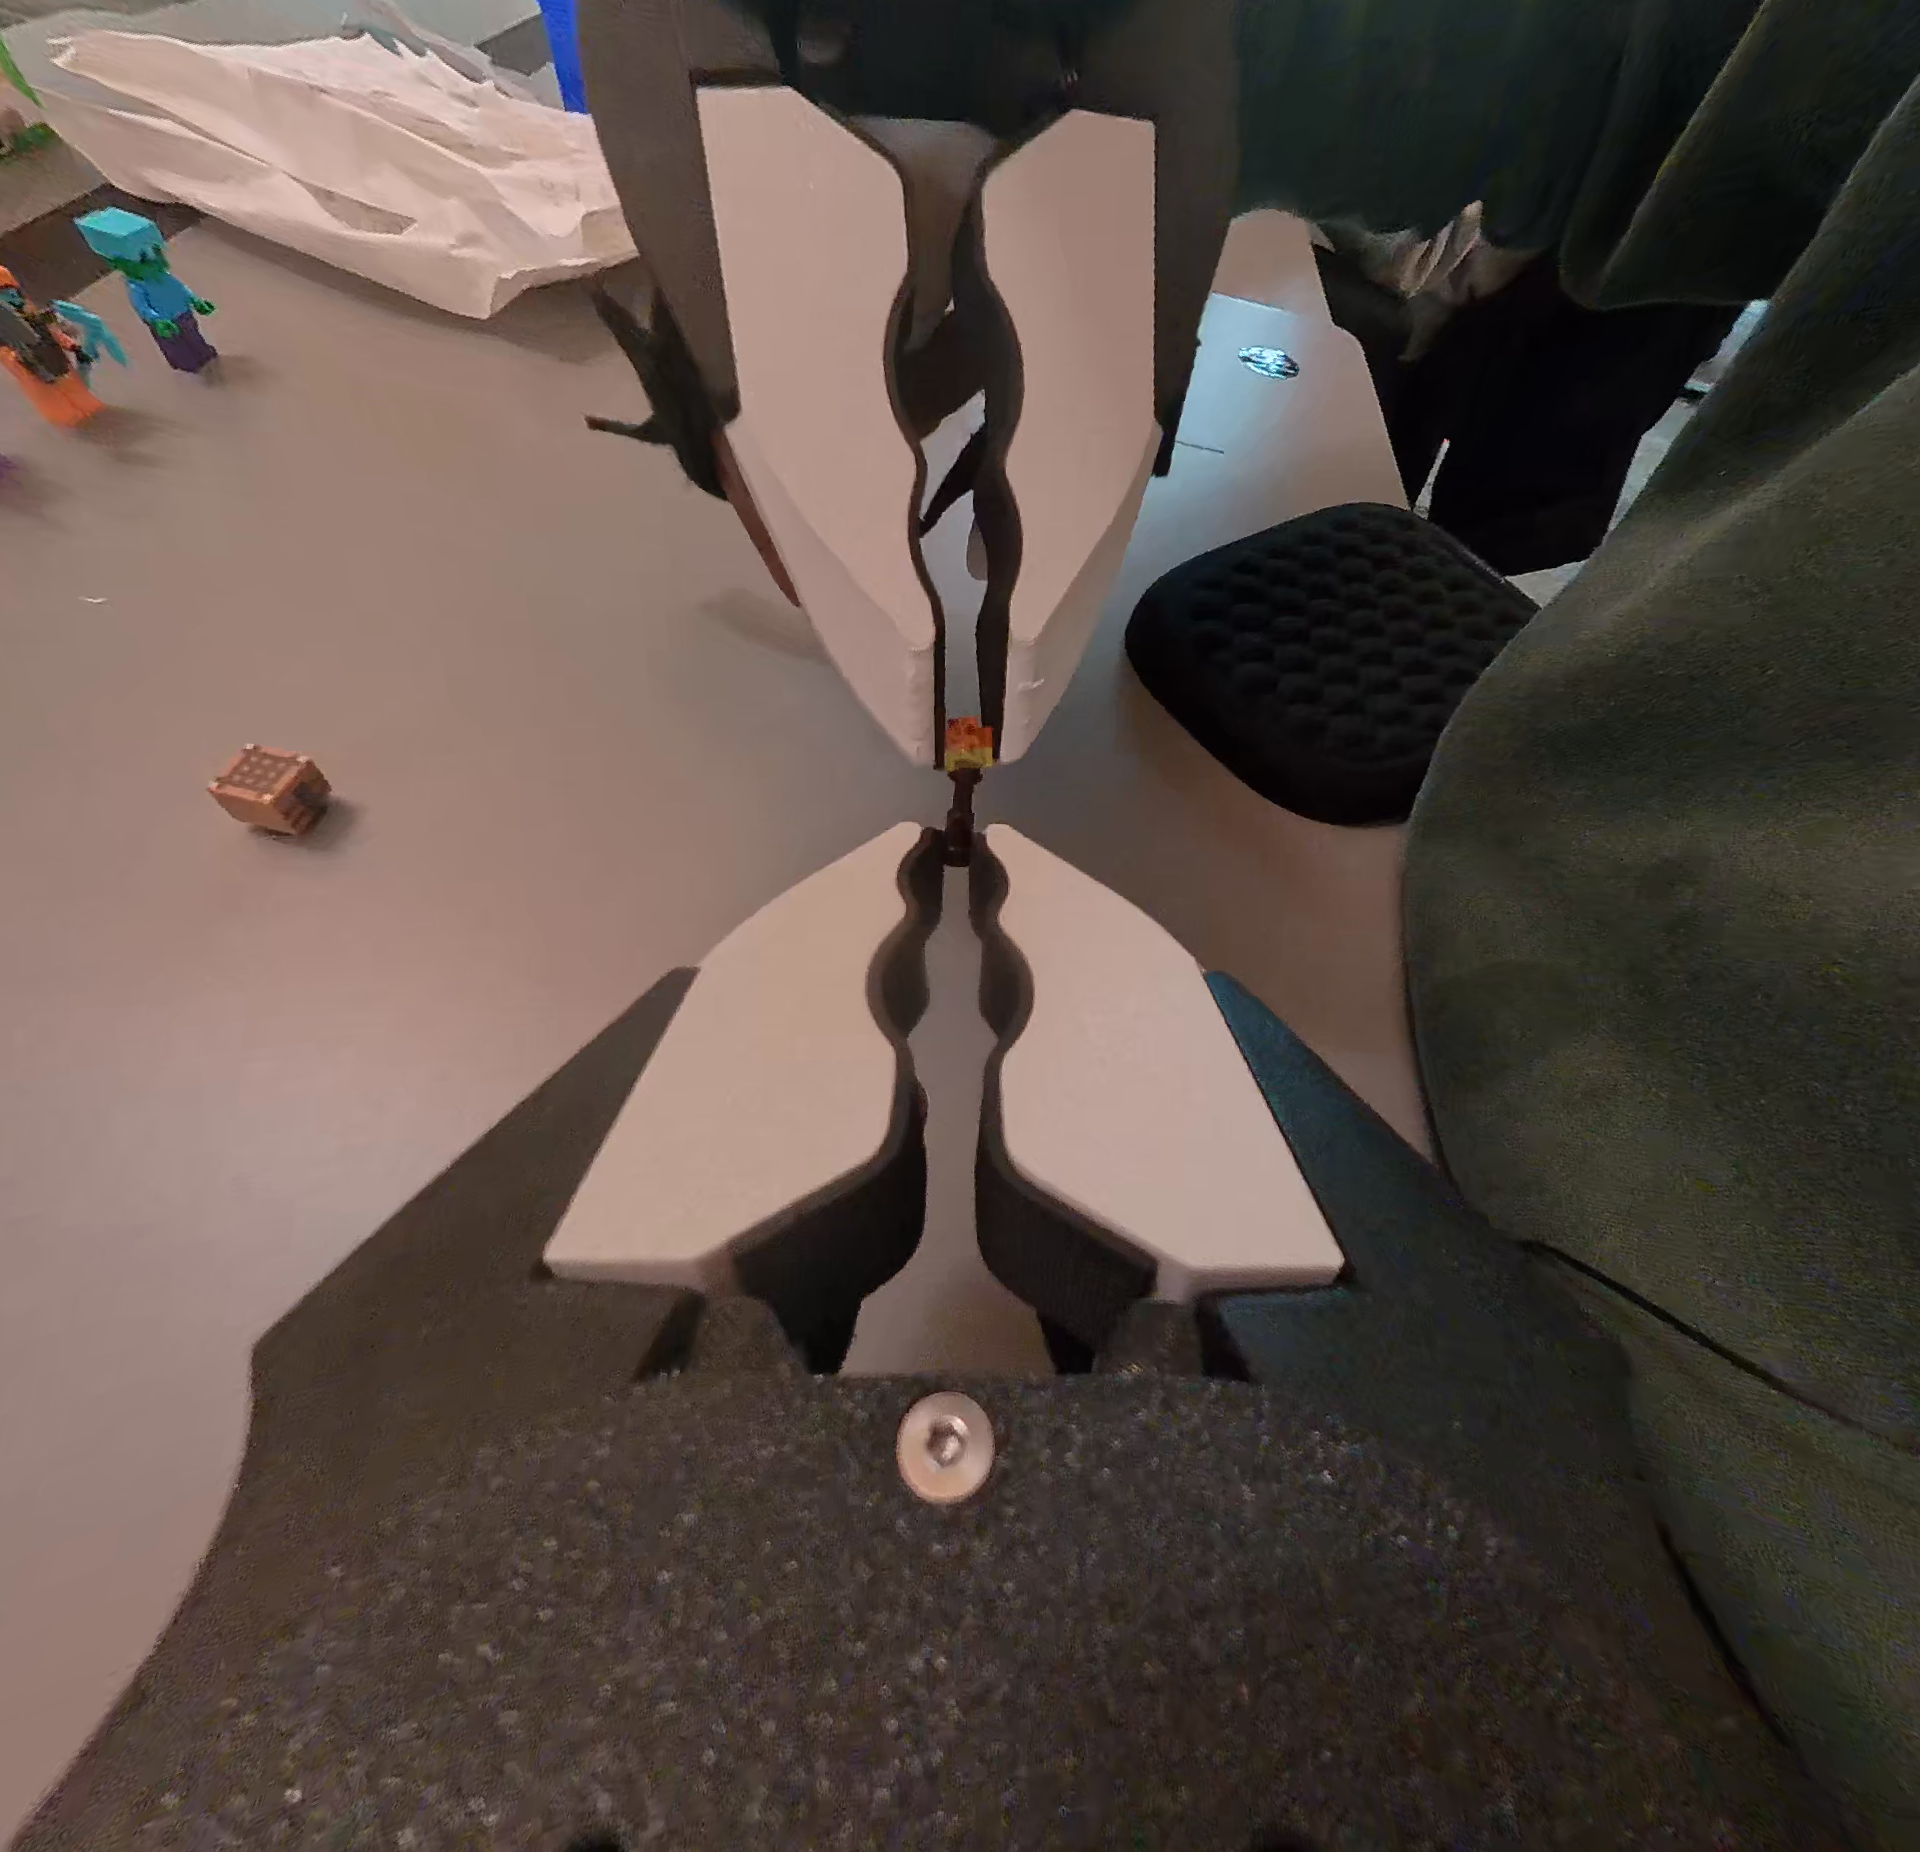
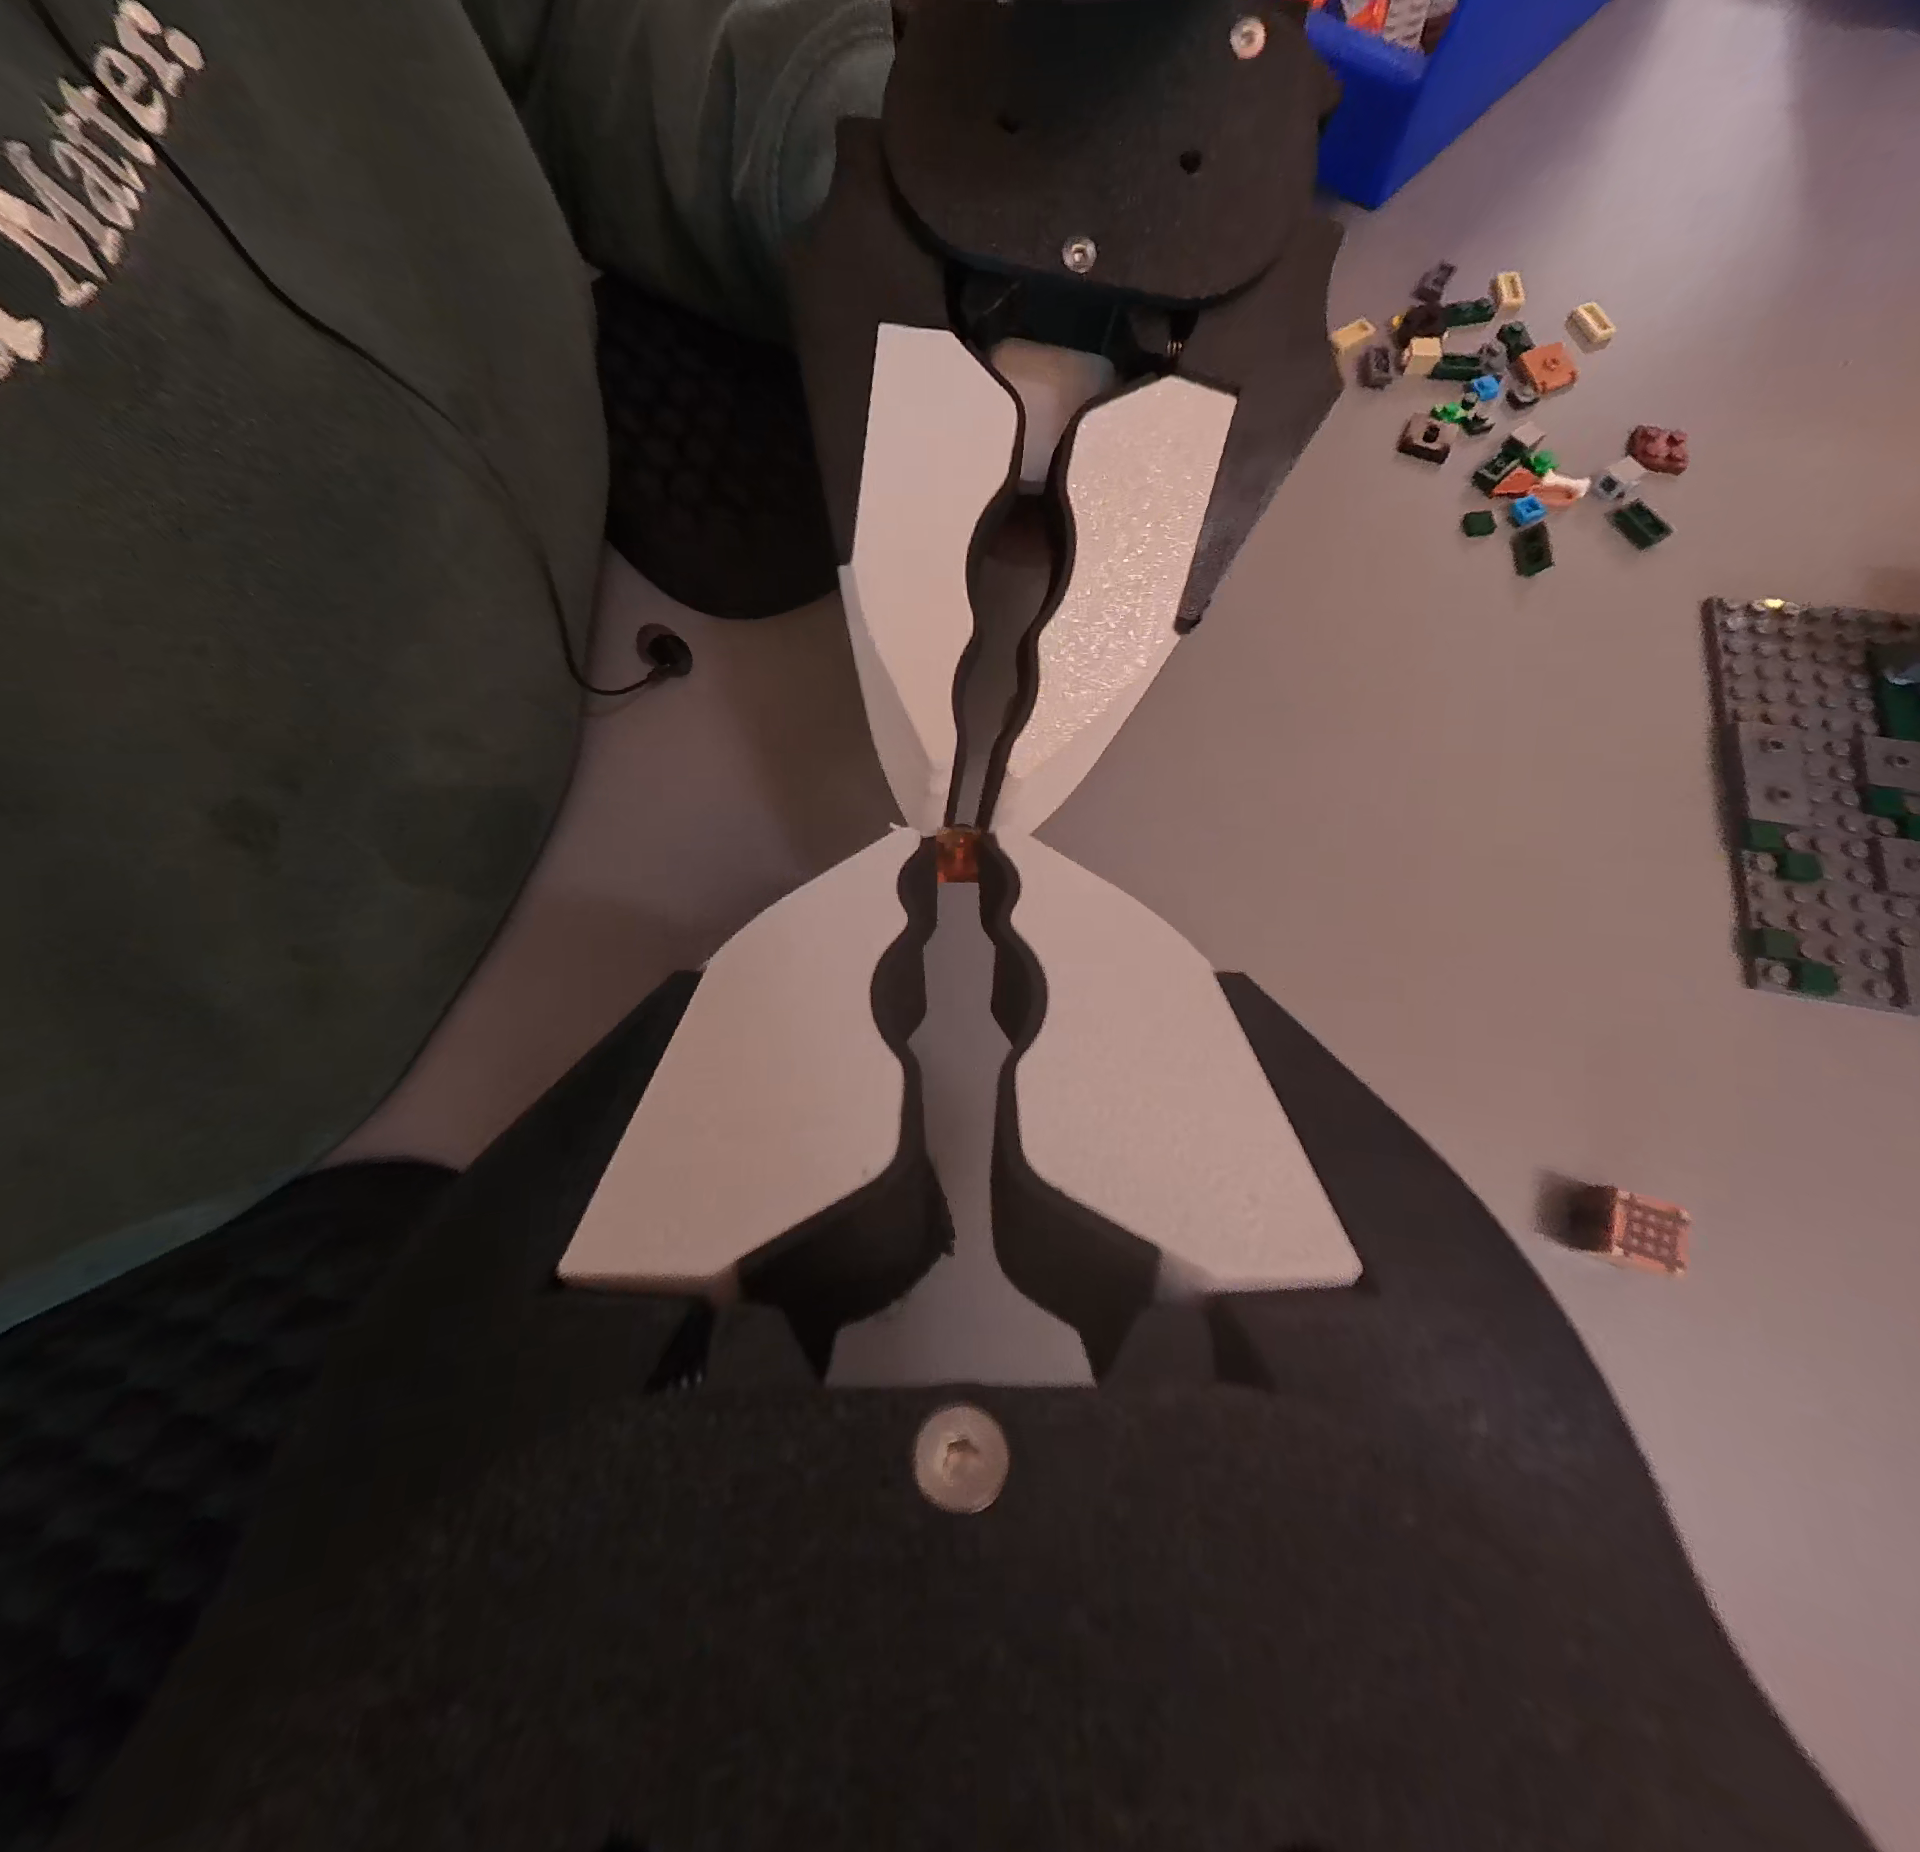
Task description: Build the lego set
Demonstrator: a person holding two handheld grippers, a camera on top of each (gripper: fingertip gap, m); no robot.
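In the left wrist view my left gripper [image 1: 956,841] is shut on the lower end of a thin dark brown stick piece [image 1: 961,810]. My right gripper [image 1: 966,753] comes in from the top, tip to tip with it, and is shut on a small orange and yellow flame piece [image 1: 968,746] at the stick's upper end. In the right wrist view my right gripper [image 2: 958,852] pinches the orange piece [image 2: 958,859], and the left gripper [image 2: 966,805] meets it from above. Both are held above the grey table [image 1: 468,659]. The joint between the two pieces is mostly hidden by the fingertips.
A brown crate block [image 1: 272,789] [image 2: 1621,1231] lies on the table. Minifigures [image 1: 156,285] and a white paper bag [image 1: 343,171] are at the far left. A pile of loose bricks [image 2: 1507,410], a grey baseplate [image 2: 1818,815] and a blue bin [image 2: 1455,67] are right. A person's green sweatshirt [image 2: 260,555] is close by. Only a small space, under 4 cm, lies between the two pairs of fingers.
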